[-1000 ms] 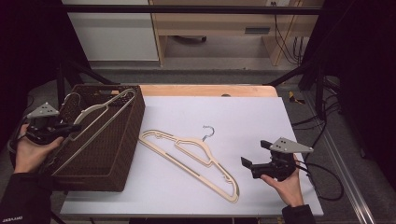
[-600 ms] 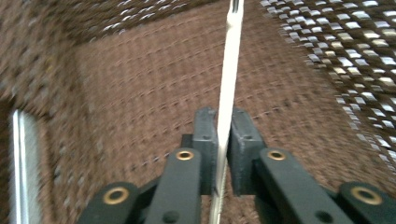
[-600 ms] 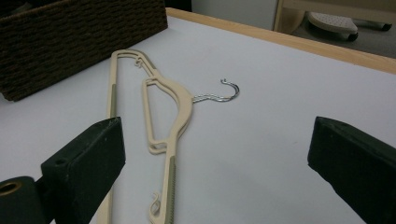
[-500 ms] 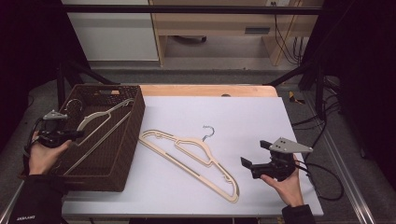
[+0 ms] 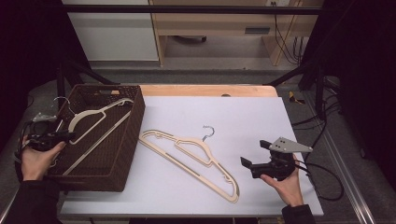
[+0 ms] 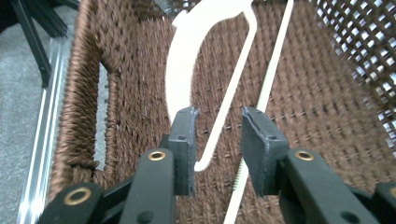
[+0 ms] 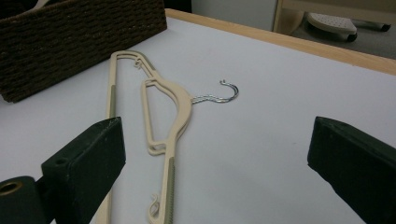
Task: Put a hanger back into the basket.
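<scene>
Your left gripper (image 6: pixel 217 140) has just been opening, jaws parted around the basket's (image 5: pixel 133 135) hanger (image 6: pixel 187 70); your right gripper (image 7: pixel 215 154) gapes toward the table's hanger (image 7: pixel 163 116).

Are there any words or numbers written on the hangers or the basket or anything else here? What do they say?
There are none to read.
The hanger on the table: plain cream plastic, no writing.
The hanger in the basket: no writing.
The woven basket: no label.
The left gripper and the right gripper: black jaws, no marks that can be read.
</scene>
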Demonstrator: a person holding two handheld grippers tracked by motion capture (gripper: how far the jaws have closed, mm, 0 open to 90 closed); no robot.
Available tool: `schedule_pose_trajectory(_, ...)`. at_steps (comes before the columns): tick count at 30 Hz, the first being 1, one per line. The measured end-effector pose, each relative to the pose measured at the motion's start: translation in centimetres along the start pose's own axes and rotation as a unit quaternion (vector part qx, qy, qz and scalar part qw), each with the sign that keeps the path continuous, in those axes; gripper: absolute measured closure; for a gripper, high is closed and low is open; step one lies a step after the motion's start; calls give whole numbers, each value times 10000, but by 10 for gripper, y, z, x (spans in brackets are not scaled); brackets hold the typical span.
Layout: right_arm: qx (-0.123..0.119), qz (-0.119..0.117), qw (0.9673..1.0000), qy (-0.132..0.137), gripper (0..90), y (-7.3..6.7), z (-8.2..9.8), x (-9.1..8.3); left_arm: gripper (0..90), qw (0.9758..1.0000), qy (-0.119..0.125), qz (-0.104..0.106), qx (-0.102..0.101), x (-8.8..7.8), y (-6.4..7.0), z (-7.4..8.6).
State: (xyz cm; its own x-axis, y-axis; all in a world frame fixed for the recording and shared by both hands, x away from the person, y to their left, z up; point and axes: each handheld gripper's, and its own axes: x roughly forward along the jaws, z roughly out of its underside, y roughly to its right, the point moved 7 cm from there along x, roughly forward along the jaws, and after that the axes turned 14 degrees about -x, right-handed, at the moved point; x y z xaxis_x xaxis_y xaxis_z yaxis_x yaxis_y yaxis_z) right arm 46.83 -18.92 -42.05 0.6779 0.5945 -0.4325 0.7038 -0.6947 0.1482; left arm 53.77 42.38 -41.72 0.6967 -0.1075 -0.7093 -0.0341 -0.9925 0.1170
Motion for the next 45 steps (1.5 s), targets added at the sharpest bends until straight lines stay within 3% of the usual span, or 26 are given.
schedule_pose_trajectory(1,9,-11,10000,7,46,0,0,0,612,9998,159,143,65,-6,7,-2)
schedule_pose_trajectory(2,9,-11,10000,7,46,0,0,0,592,9998,159,143,65,-6,7,-2)
schedule_pose_trajectory(5,55,4,10000,23,47,0,-1,-1,544,9970,555,520,146,-19,30,-5)
schedule_pose_trajectory(11,39,-37,10000,32,56,0,-1,0,418,9875,1007,1140,408,-36,72,-6)
schedule_pose_trajectory(12,29,-30,10000,19,56,0,-1,0,401,9875,1007,1140,408,-36,72,-6)
schedule_pose_trajectory(13,49,-47,10000,17,56,0,-1,1,377,9827,1168,1367,437,-40,86,-5)
schedule_pose_trajectory(15,89,-59,9999,53,57,-1,-3,1,336,9773,1276,1635,446,-44,100,-4)
schedule_pose_trajectory(16,85,-61,9999,55,57,-1,-3,1,320,9729,1332,1845,410,-46,109,-3)
schedule_pose_trajectory(17,65,-52,10000,54,57,-1,-4,1,298,9707,1356,1939,421,-47,114,-2)
schedule_pose_trajectory(18,64,-41,10000,46,57,-2,-4,1,287,9707,1356,1939,421,-47,114,-2)
schedule_pose_trajectory(19,67,-53,10000,50,58,-2,-6,2,260,9650,1446,2123,523,-51,128,-1)
schedule_pose_trajectory(20,57,-71,9999,46,57,-3,-6,2,242,9613,1470,2255,592,-53,137,1)
schedule_pose_trajectory(22,25,-69,10000,32,55,-4,-7,3,208,9557,1499,2440,681,-54,151,4)
schedule_pose_trajectory(27,6,-96,9999,-110,70,-6,-10,8,165,9482,1426,2679,943,-53,185,13)
schedule_pose_trajectory(28,6,-96,9999,-110,70,-6,-10,8,163,9482,1426,2679,943,-53,185,13)
schedule_pose_trajectory(29,-45,-82,9998,-198,69,-7,-11,12,159,9452,1375,2787,1006,-51,197,18)
schedule_pose_trajectory(32,-47,-53,9997,-222,70,-8,-13,15,142,9444,1335,2823,1032,-49,206,21)
schedule_pose_trajectory(37,-106,-66,9996,-246,78,-8,-16,23,112,9406,1217,2934,1198,-43,230,32)
schedule_pose_trajectory(45,-170,-110,9987,-472,114,-13,-12,35,88,9363,1114,3050,1337,-38,249,45)
